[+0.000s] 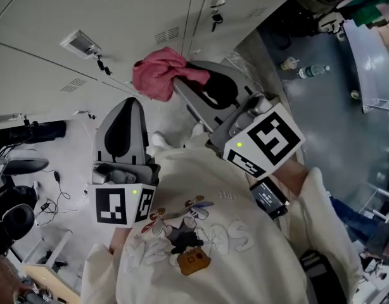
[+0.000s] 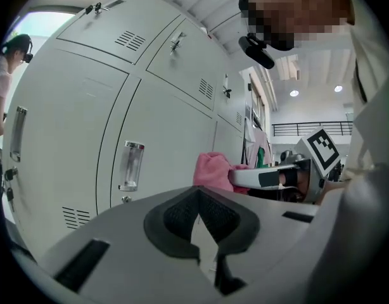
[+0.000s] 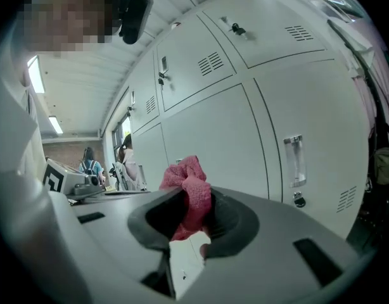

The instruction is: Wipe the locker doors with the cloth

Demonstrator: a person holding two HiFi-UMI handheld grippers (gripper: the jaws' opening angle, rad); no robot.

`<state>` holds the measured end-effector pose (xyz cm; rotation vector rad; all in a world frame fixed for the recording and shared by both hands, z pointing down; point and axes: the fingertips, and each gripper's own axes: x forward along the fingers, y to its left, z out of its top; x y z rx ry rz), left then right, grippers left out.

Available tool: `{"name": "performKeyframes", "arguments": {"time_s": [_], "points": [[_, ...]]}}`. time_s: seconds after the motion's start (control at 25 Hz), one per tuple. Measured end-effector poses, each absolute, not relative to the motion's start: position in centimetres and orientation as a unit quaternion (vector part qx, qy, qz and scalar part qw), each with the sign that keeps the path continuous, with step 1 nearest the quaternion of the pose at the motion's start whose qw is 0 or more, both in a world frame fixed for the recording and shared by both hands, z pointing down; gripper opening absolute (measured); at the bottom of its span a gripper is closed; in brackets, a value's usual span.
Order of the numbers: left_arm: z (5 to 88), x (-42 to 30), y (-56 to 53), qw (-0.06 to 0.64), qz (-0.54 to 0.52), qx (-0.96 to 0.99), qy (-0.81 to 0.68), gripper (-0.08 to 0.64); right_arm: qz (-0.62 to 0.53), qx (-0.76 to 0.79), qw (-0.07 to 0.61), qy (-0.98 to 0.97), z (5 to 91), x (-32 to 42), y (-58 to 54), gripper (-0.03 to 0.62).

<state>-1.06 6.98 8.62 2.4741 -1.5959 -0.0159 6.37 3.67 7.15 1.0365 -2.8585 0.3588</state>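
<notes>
Right gripper view: R gripper [image 3: 194,215] clamped on pink cloth [image 3: 189,176] | L gripper [image 2: 199,215] closed, empty | cloth to be pressed flat to locker door [image 3: 213,138], strokes overlapped

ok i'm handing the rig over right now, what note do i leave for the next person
Left gripper: shut, nothing in it, pointed at the lockers.
Right gripper: shut on the pink cloth, which bunches out past its jaws, close to a locker door. Whether the cloth touches the door cannot be told.
Done: the cloth is in hand at the lockers. Nothing shows how much has been wiped.
Left: wipe the locker doors.
</notes>
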Motion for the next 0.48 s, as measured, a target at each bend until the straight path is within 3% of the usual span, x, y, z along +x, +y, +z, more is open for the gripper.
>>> {"name": "performKeyframes", "arguments": {"time_s": [0.48], "points": [[8.7, -2.9, 8.0, 0.102, -0.005, 0.820, -0.563, 0.005, 0.116, 0.301, 0.052, -0.945, 7.6, 3.3, 5.1, 0.086]]}}
